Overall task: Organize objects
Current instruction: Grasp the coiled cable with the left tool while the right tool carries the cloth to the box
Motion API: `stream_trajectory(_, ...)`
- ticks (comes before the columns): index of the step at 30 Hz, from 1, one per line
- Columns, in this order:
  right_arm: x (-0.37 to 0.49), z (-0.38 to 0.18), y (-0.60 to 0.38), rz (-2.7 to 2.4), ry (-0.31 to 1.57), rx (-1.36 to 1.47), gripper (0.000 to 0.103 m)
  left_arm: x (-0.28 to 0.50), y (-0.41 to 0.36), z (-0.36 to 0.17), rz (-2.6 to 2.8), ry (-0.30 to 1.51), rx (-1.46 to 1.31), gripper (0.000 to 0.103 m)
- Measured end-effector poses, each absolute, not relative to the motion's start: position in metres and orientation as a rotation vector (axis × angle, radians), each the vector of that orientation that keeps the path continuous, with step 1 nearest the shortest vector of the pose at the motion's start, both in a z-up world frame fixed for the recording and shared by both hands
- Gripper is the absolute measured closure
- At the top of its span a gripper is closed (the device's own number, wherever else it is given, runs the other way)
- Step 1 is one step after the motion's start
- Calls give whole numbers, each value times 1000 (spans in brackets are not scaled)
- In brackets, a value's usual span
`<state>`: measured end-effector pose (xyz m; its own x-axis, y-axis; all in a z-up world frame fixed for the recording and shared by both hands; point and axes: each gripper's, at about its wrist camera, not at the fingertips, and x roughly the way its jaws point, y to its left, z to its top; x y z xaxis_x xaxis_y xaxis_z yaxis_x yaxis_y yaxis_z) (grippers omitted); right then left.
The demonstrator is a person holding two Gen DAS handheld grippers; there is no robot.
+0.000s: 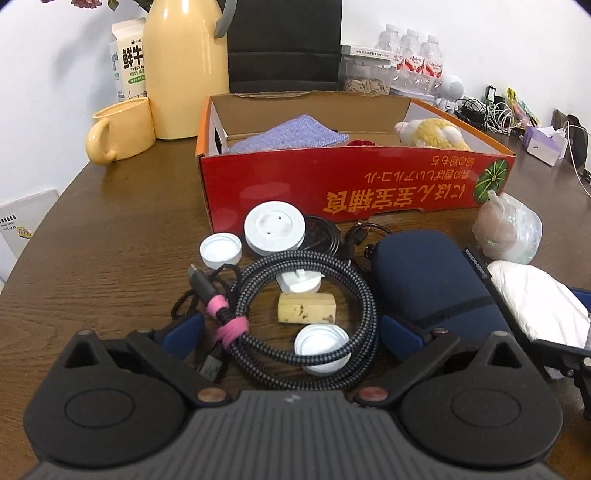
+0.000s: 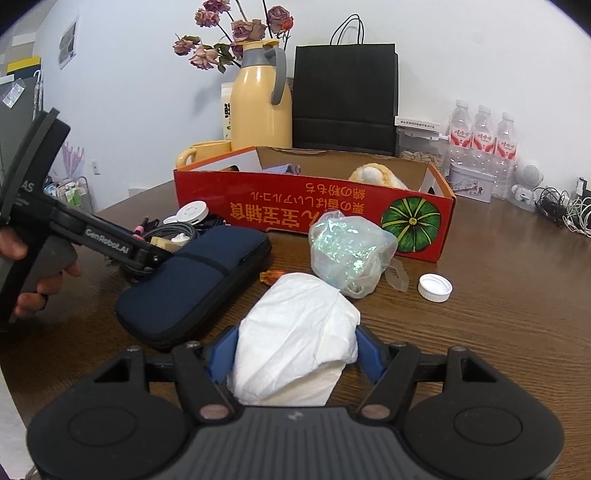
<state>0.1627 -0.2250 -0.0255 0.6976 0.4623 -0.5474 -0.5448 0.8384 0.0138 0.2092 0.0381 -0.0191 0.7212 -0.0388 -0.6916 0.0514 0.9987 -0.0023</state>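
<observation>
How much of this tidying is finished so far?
Early on. The red box already holds a purple cloth and a plush toy. The right gripper brackets a white bundle; the left gripper straddles a coiled cable. Caps, the navy pouch and a bag remain.

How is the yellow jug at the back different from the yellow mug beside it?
The yellow jug is tall and narrows toward the top; the yellow mug is short and wide. The jug's handle is grey, while the mug's handle is yellow like its body. The jug holds dried flowers; whether the mug holds anything cannot be seen. Both share a pale yellow colour and stand upright on the wooden table.
</observation>
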Motion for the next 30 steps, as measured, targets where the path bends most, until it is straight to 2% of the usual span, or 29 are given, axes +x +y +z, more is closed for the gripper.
stream_trajectory(2,163,-25,-226,567,567,-154,36,207,36,-21,-42,749,25,1)
stream_trajectory(3,162,-25,-225,567,567,-154,36,204,36,-21,-40,730,23,8)
stream_trajectory(6,162,-25,-225,567,563,-153,36,196,29,-20,-43,706,49,10)
stream_trajectory(21,152,-20,-226,561,495,-175,36,168,40,7,-16,628,16,11)
stream_trajectory(30,143,7,-226,588,415,-174,36,164,35,38,-37,548,15,10)
